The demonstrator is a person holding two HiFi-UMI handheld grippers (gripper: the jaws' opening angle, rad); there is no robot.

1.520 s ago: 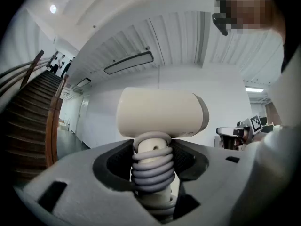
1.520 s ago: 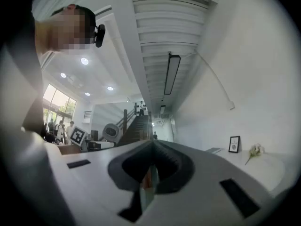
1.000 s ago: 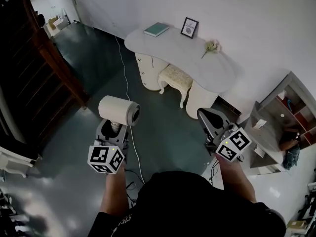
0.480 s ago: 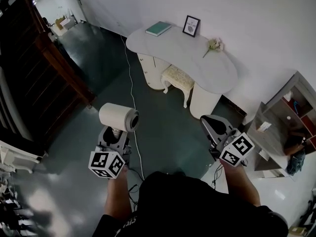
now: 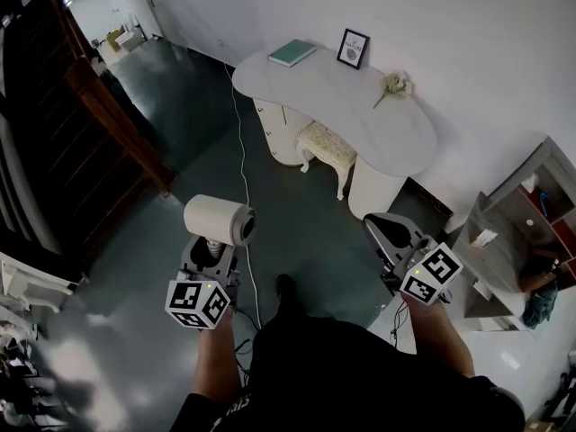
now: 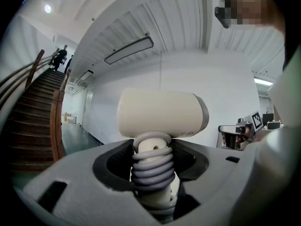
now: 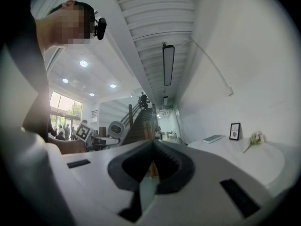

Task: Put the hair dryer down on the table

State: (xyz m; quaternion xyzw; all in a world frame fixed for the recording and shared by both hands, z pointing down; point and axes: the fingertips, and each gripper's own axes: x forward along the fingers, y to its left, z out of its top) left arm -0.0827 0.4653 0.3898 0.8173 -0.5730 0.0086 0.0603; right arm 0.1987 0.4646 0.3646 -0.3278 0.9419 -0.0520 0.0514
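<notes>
Cream-coloured and barrel-shaped, the plastic hair dryer (image 5: pixel 219 220) stands upright in the left gripper (image 5: pixel 210 248) in the head view. It is well short of the white curved-top table (image 5: pixel 333 97), with dark floor between them. The right gripper (image 5: pixel 389 234) hangs equally far from the table, toward its right end. On the table, a teal book (image 5: pixel 292 53), a black-framed picture (image 5: pixel 353 49) and a pale flower sprig (image 5: pixel 393 85) sit along the far edge. The middle and near edge are bare, so that is the sensible landing spot. A thin white cable (image 5: pixel 241 178) runs across the floor from the table's left end. Whether it belongs to the dryer cannot be told, but it is worth stepping clear of on the way to the table.

The left gripper view shows the jaws clamped on the dryer's handle, which is wrapped in a grey coiled cord (image 6: pixel 150 166), with the barrel sitting just above them. The barrel is top-heavy and round, so it likely wants laying on its side on the table. The jaws should part only once its weight rests there.

The right gripper view shows the jaws pressed together with nothing between them, free to steady the barrel if it rolls.
</notes>
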